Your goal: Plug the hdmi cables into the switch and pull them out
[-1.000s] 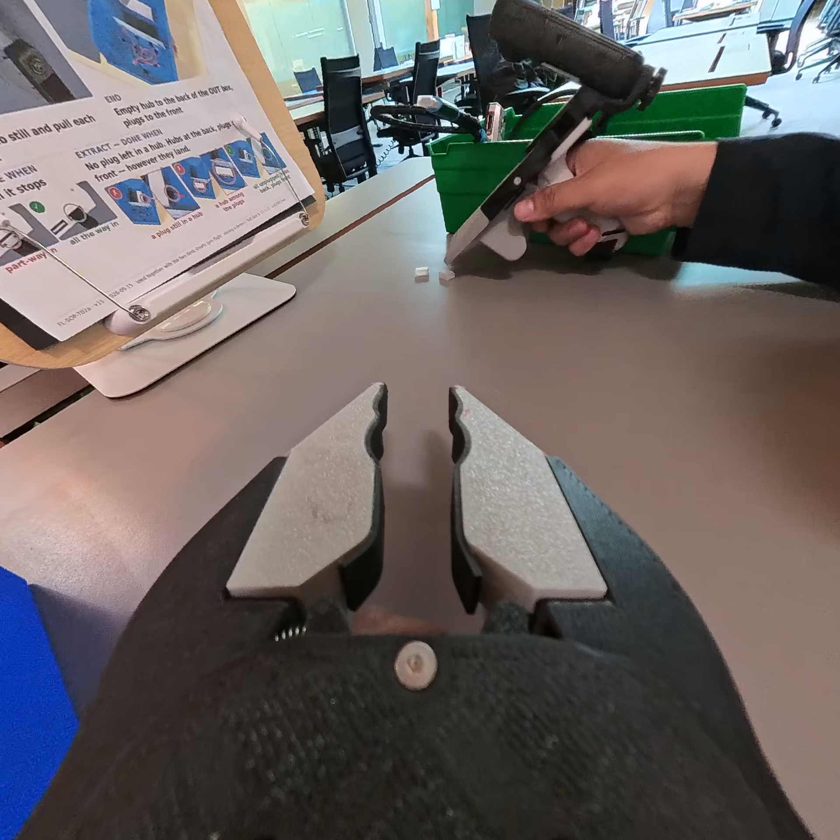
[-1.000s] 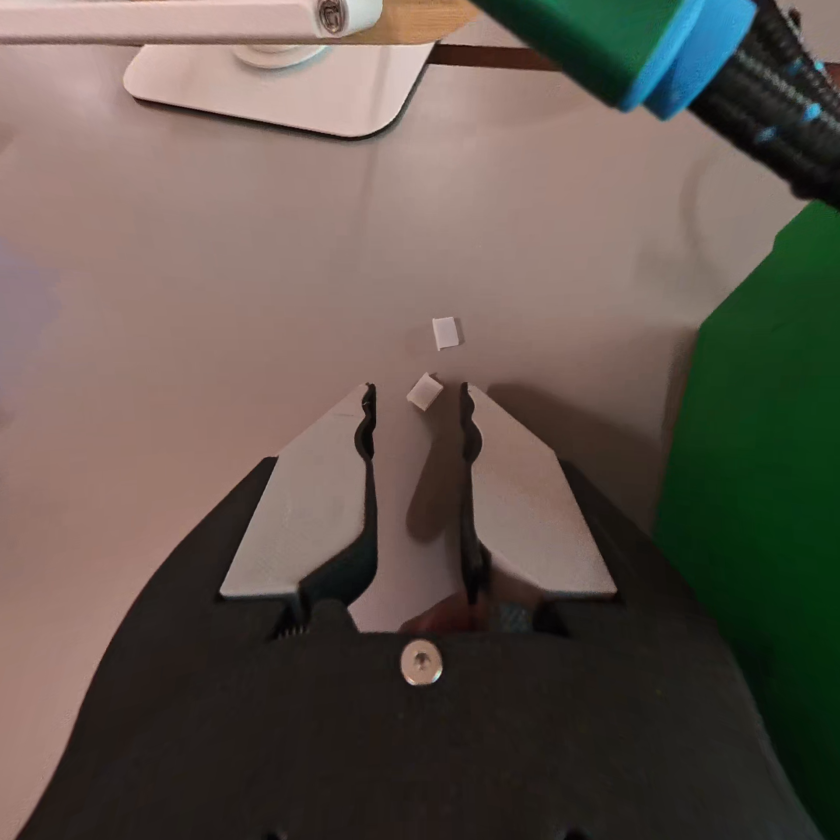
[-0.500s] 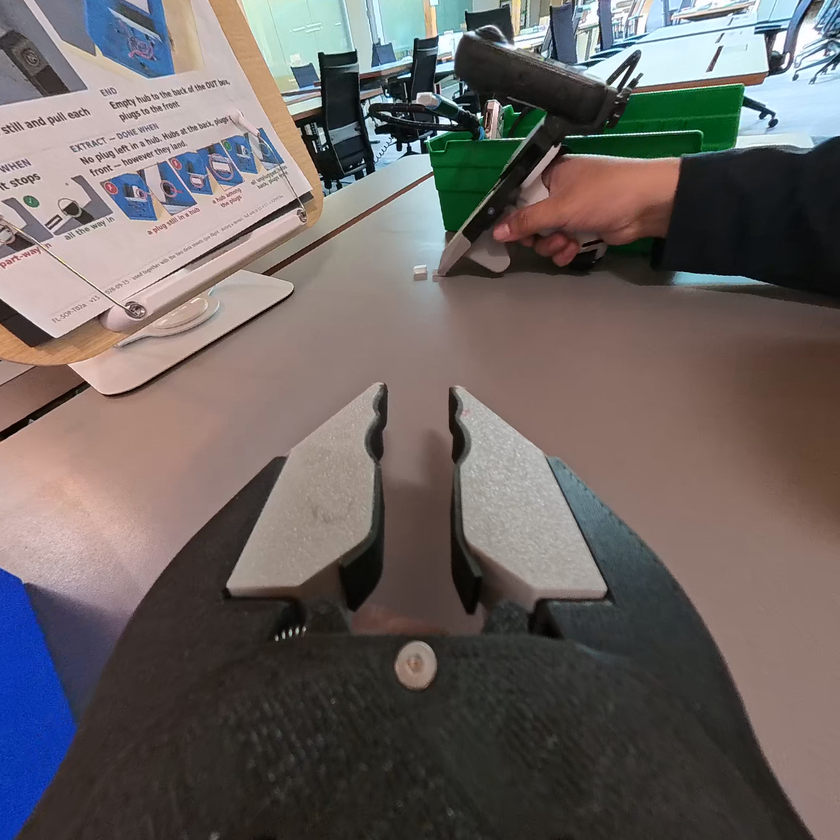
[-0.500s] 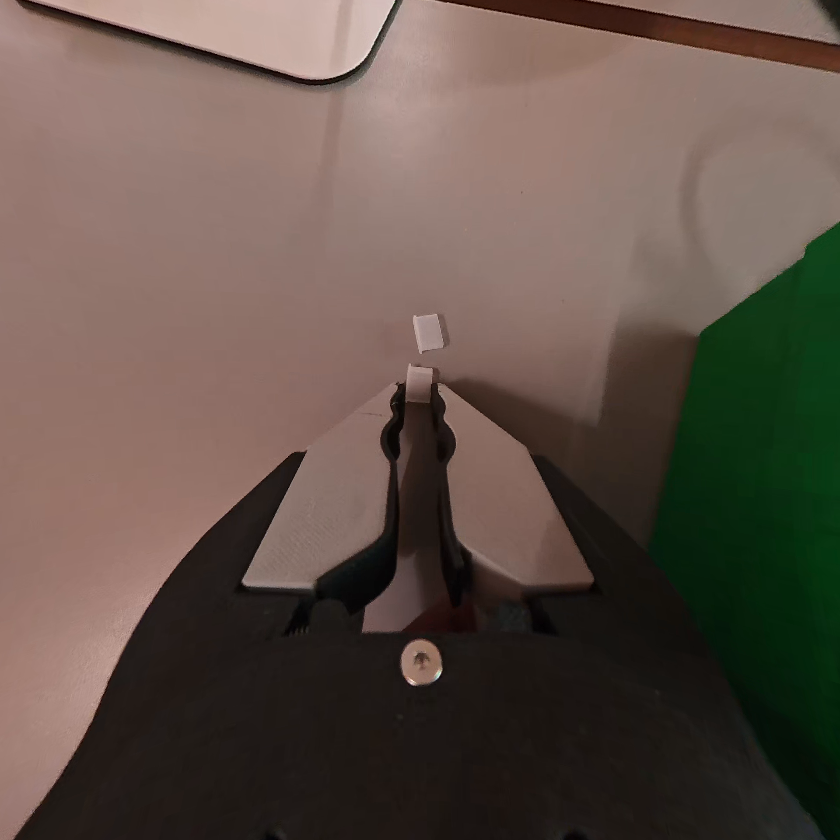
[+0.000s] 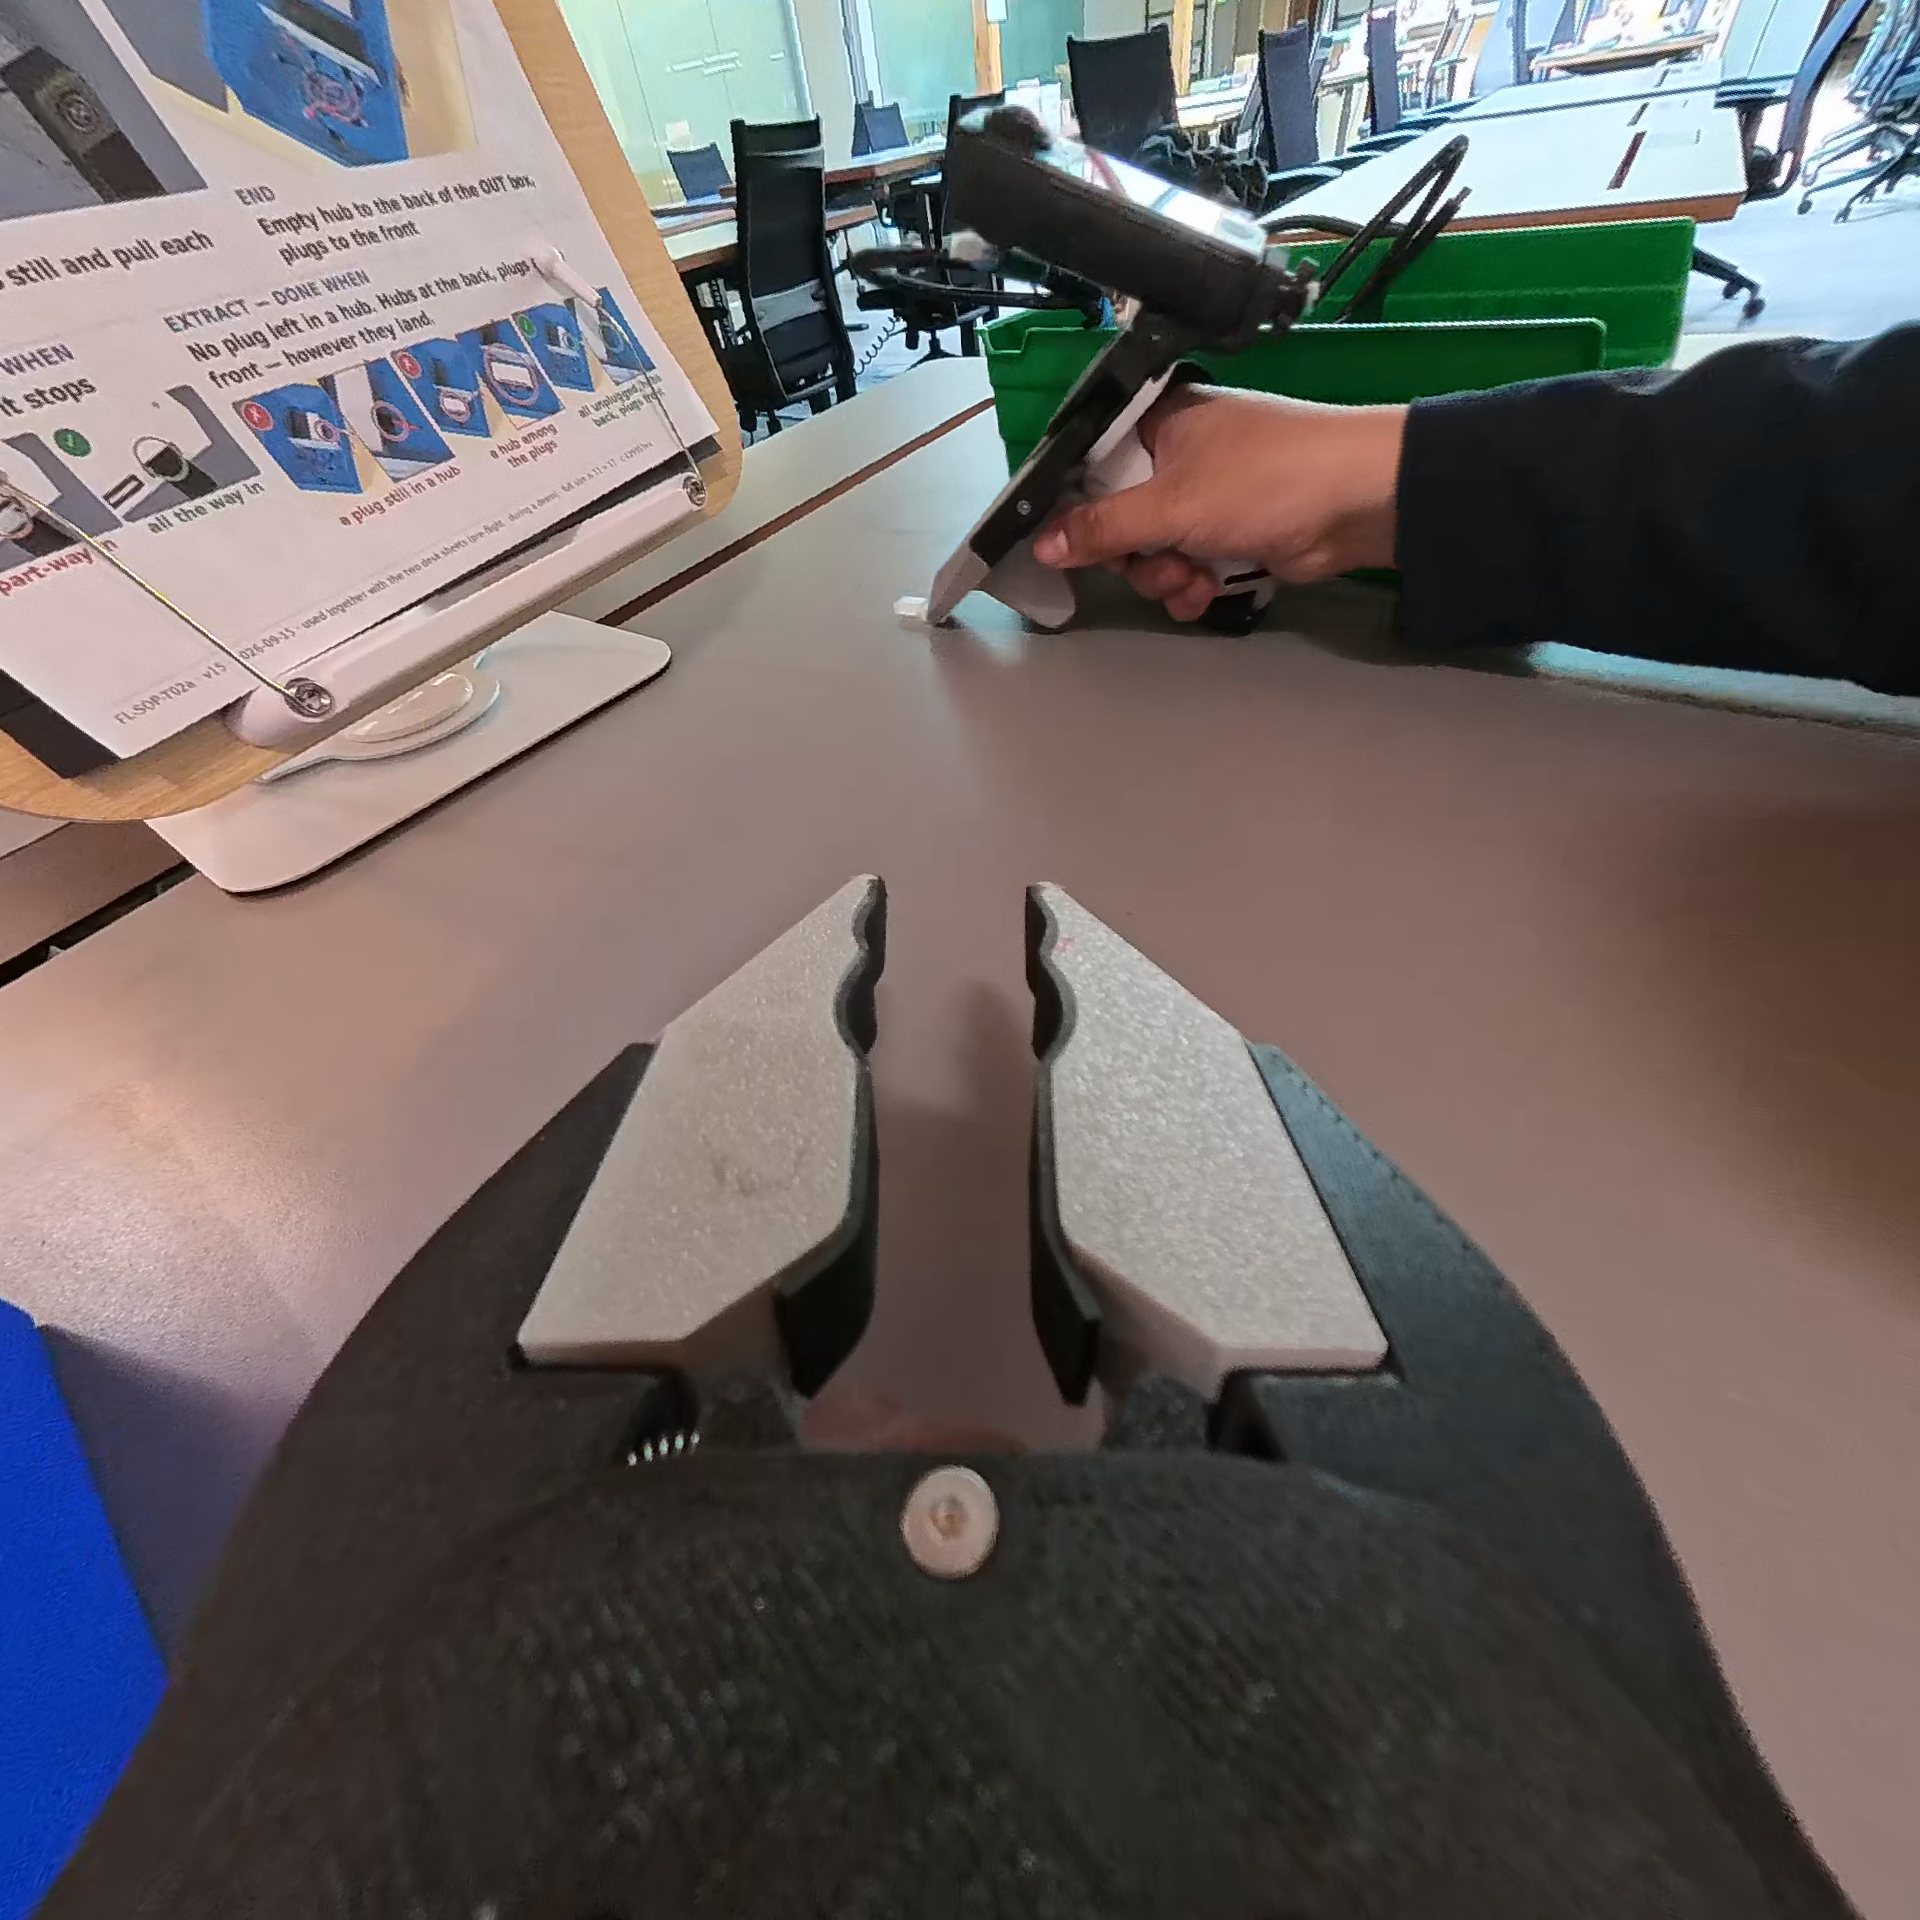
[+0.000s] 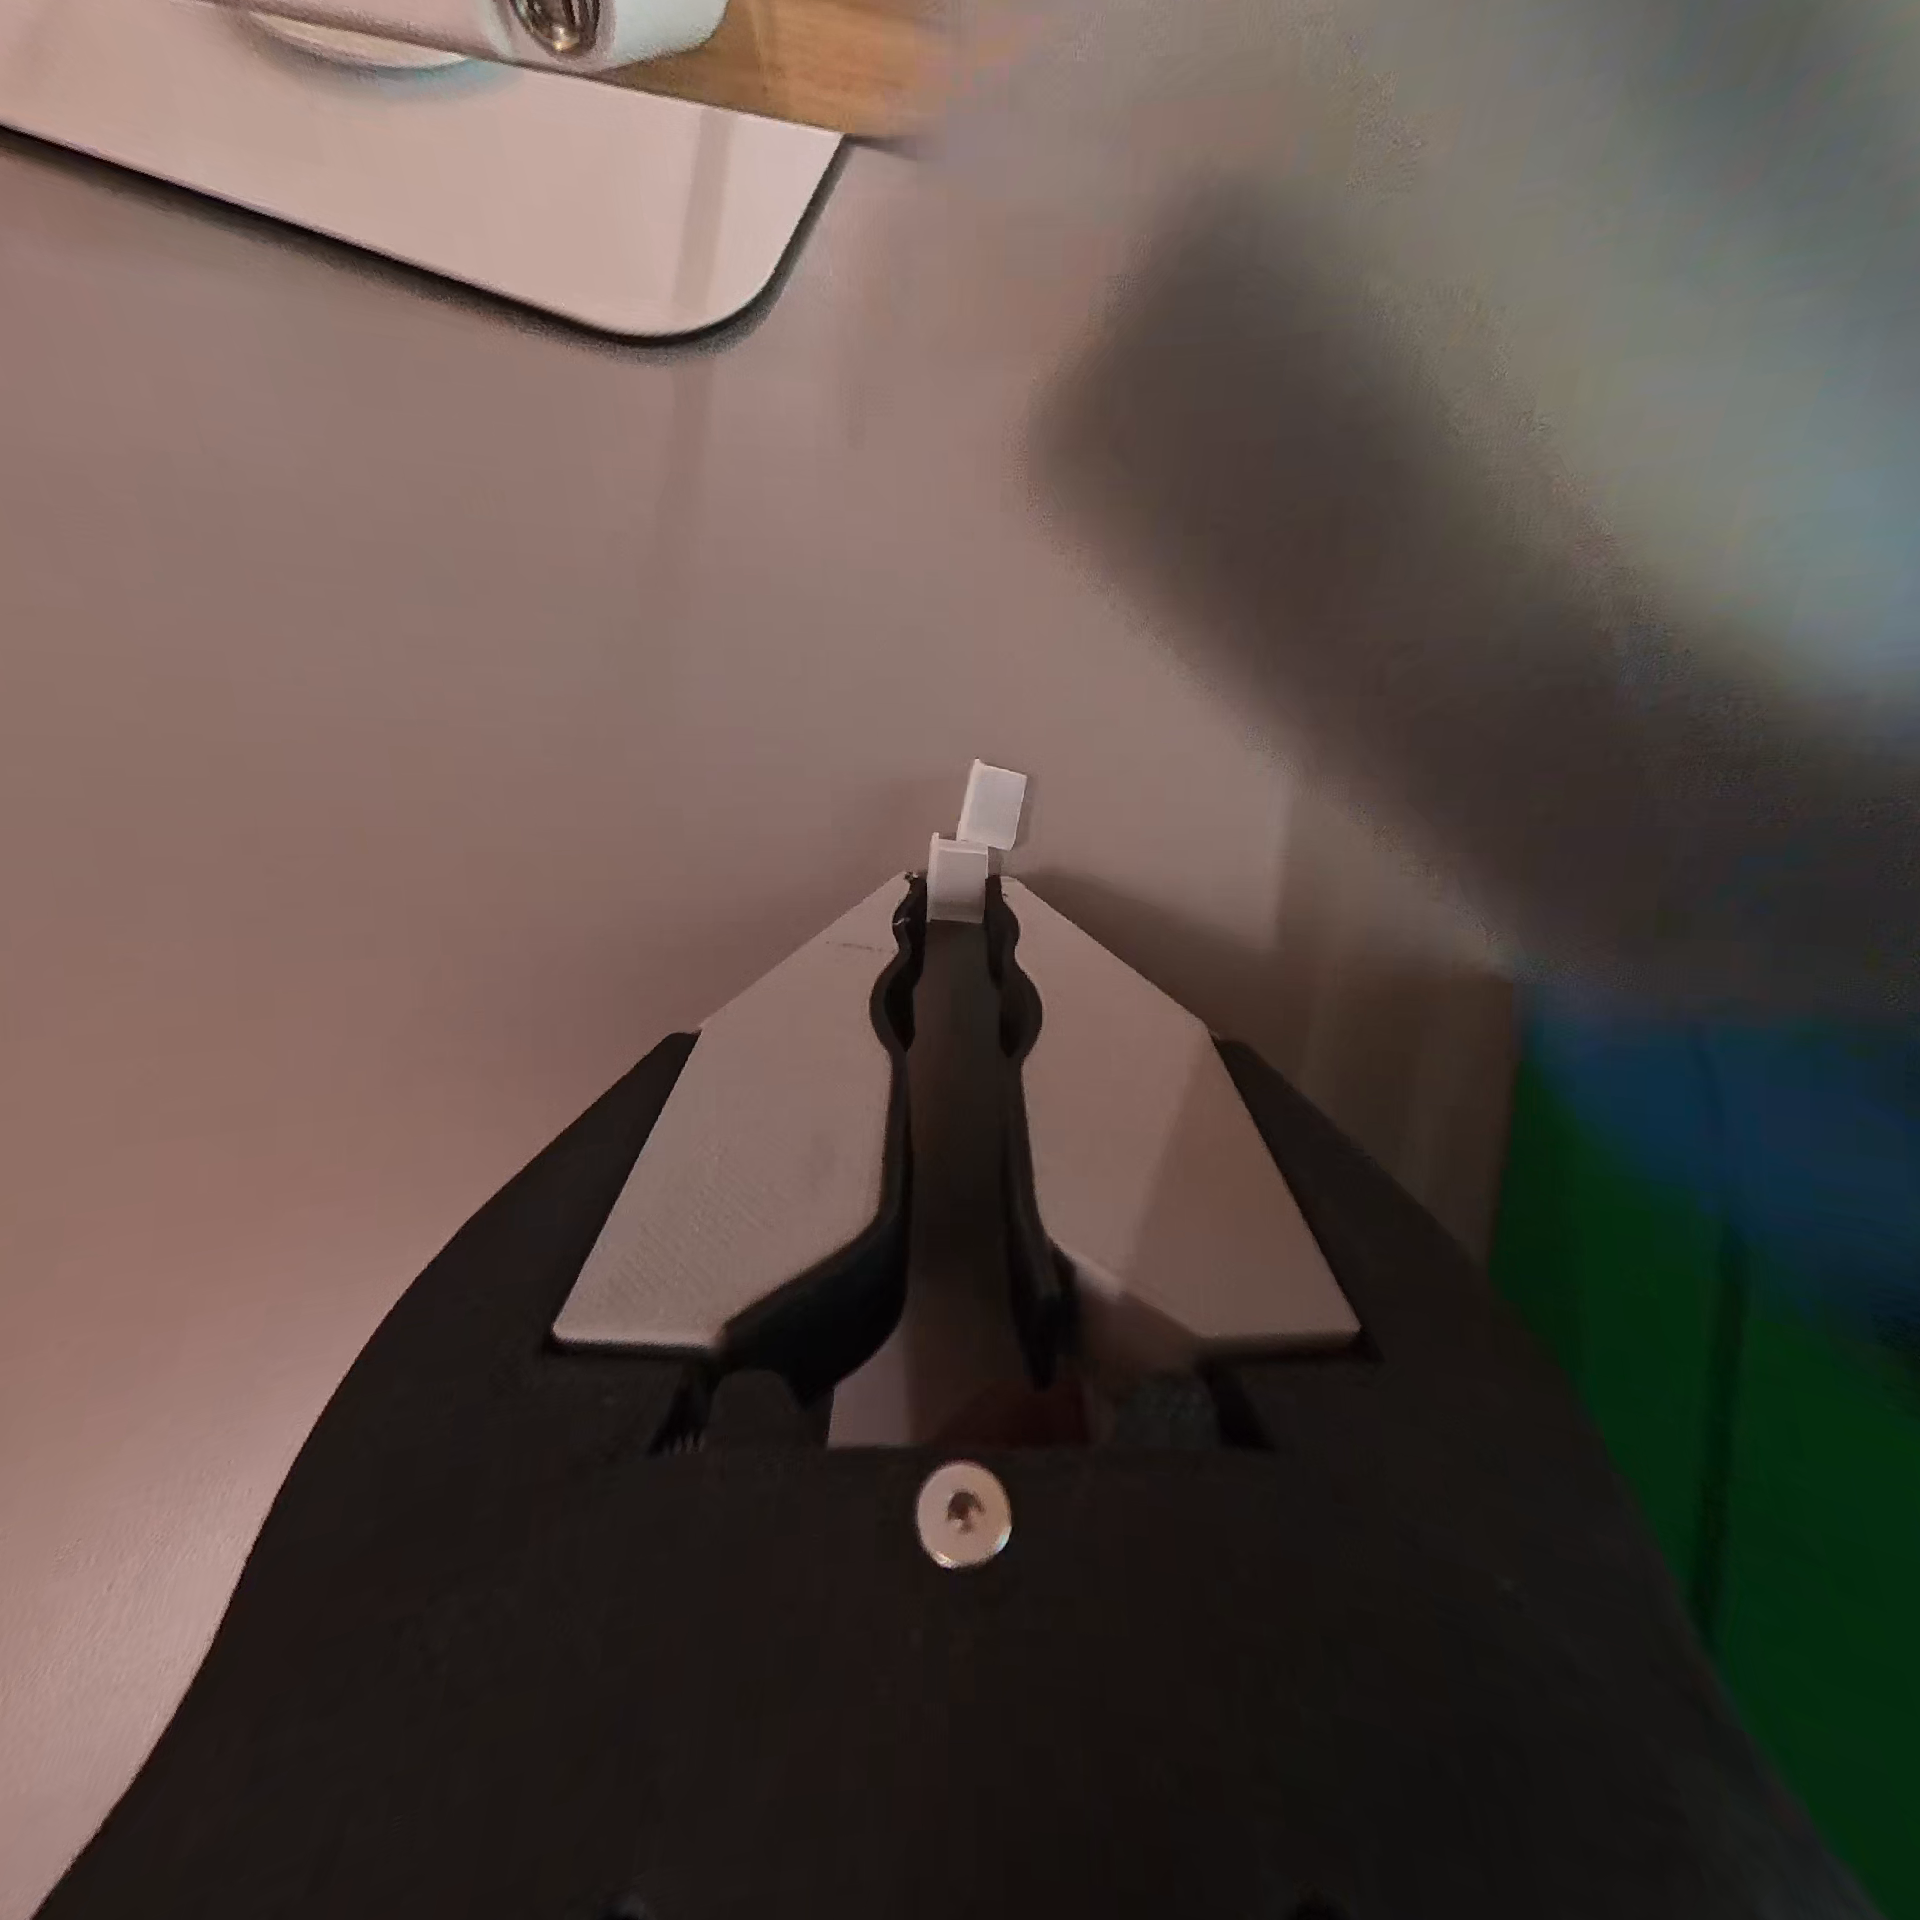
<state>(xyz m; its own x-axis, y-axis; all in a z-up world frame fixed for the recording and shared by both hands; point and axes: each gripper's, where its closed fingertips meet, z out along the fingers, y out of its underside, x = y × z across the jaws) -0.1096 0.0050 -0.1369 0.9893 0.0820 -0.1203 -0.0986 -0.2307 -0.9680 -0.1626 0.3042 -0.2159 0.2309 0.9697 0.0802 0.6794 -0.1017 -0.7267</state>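
On the grey counter [image 5: 1299,935], far side, my right gripper [image 6: 958,894] is tipped nose-down with its fingers [image 6: 1101,1049] pinched on a small white cap [image 6: 956,881], held right at the tips. Second white cap [image 6: 992,800] lies just beyond, touching or nearly touching the held one; cannot tell which. From the left wrist view, the right gripper [image 5: 940,613] meets the counter just in front of the green bin [image 5: 1299,358], a hand [image 5: 1226,509] wrapped on its grip.

Left gripper [image 5: 954,914] sits low over bare counter, near side, fingers [image 5: 748,1132] spread with nothing between them. It is well apart from the caps.

No HDMI cable or switch is clearly in view. Dark cable loops show above the bin, too far to identify. Blue box edge [image 5: 52,1558] at near left. Instruction stand [image 5: 395,727] far left.

Judgement: caps look like connector dust covers, so this is preparation, plugging not yet begun. Right gripper is the nearer one by far; the second cap lies straight ahead of its tips, along the finger axis. Grip is shallow, so the held cap could slip.
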